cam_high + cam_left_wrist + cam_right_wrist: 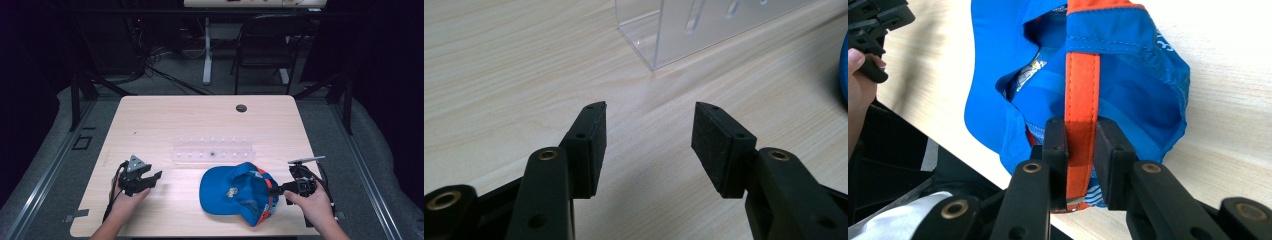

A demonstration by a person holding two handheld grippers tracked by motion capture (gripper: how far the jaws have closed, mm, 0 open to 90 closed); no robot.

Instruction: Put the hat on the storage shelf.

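Note:
A blue cap lies upside down on the wooden table, near the front right. Its orange back strap runs between the jaws of my right gripper, which is shut on it at the cap's right rim. The cap's blue inside shows beyond the jaws. My left gripper rests at the front left, open with nothing between its pads, pointing toward the clear plastic rack. A sliver of the cap shows at the right edge of that view.
The clear slotted rack lies across the middle of the table, just behind the cap. A dark cable hole sits near the far edge. A black chair stands on the floor beyond. The left hand and its gripper show far off.

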